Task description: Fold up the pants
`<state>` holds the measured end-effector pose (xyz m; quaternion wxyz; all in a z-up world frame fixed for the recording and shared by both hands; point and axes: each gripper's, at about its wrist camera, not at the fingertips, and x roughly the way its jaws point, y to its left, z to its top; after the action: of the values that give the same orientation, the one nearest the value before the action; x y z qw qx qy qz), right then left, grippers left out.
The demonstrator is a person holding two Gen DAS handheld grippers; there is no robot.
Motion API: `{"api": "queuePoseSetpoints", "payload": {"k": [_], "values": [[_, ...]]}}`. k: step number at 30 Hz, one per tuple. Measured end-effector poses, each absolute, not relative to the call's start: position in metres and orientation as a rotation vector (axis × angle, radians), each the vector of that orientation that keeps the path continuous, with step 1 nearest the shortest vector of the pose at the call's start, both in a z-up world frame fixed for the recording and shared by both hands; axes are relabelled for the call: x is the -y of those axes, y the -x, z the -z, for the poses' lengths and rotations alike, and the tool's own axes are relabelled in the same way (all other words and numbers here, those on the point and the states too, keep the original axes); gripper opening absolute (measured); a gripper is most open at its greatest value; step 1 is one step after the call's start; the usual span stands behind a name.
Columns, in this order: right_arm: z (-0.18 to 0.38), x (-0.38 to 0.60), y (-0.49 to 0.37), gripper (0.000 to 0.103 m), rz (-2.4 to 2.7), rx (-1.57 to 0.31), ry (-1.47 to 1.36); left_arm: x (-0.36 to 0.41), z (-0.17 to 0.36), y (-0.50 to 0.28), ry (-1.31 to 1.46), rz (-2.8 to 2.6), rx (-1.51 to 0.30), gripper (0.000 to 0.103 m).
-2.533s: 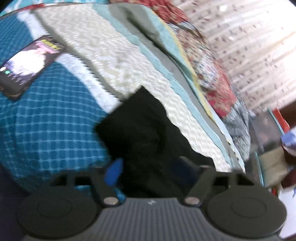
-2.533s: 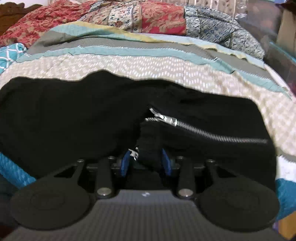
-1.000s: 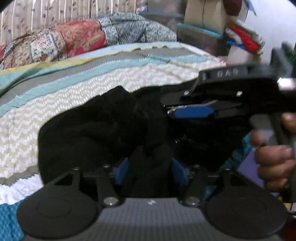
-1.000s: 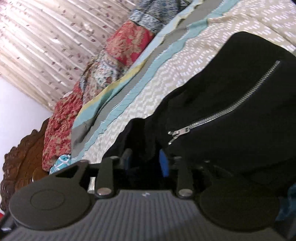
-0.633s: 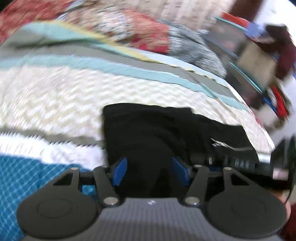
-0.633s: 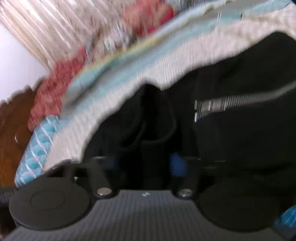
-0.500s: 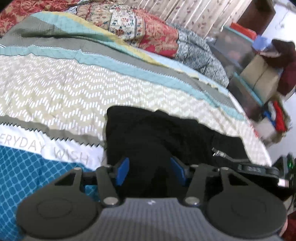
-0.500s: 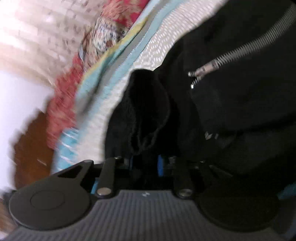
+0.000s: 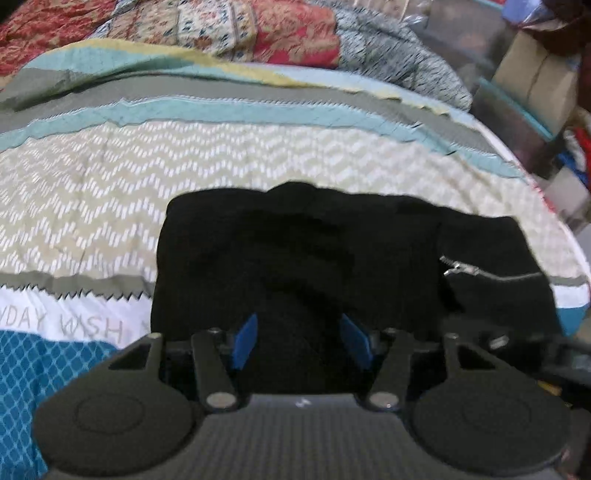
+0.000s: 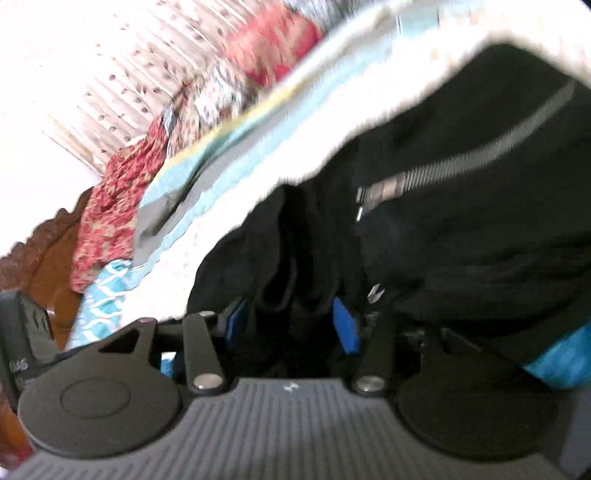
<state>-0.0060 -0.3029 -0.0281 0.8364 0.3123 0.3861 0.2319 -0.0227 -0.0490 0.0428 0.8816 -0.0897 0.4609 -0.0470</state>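
Observation:
The black pants [image 9: 295,251] lie folded in a thick bundle on the bed quilt [image 9: 184,155], with a silver zipper [image 9: 491,275] at the right. My left gripper [image 9: 301,341] has its blue pads [image 9: 245,338] apart around the near edge of the bundle. In the right wrist view the same pants [image 10: 461,221] fill the right side, zipper [image 10: 443,173] running up right. My right gripper [image 10: 291,326] also has its blue pads [image 10: 345,328] spread, with a hanging fold of black cloth between them.
A red patterned blanket [image 9: 288,33] lies along the far edge of the bed. Boxes and clutter [image 9: 535,85] stand off the bed at right. A wooden headboard [image 10: 48,251] and a striped curtain [image 10: 140,66] show in the right wrist view.
Both grippers' pads have spread wider around the black cloth than half a second ago. The left view has settled square on the folded bundle; the right view has tilted and blurred.

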Motion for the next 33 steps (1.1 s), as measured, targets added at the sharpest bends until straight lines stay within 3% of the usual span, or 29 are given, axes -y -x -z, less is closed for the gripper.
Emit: {"api": "queuePoseSetpoints", "payload": {"k": [7, 14, 18, 25, 30, 33], "values": [[0.009, 0.301, 0.024, 0.044, -0.479, -0.669, -0.47, 0.054, -0.038, 0.027, 0.118, 0.06, -0.975, 0.051], [0.043, 0.276, 0.007, 0.041, -0.404, -0.781, -0.262, 0.059, -0.036, 0.028, 0.086, 0.045, -0.981, 0.052], [0.054, 0.288, 0.005, 0.041, -0.413, -0.81, -0.307, 0.06, -0.034, 0.029, 0.076, 0.044, -0.982, 0.052], [0.033, 0.312, 0.02, 0.045, -0.452, -0.724, -0.376, 0.059, -0.033, 0.028, 0.073, 0.045, -0.985, 0.053], [0.015, 0.364, 0.03, 0.056, -0.298, -0.547, -0.416, 0.061, -0.032, 0.028, 0.065, 0.042, -0.985, 0.054], [0.023, 0.406, 0.028, 0.058, -0.149, -0.523, -0.485, 0.062, -0.031, 0.027, 0.057, 0.04, -0.985, 0.054]]}}
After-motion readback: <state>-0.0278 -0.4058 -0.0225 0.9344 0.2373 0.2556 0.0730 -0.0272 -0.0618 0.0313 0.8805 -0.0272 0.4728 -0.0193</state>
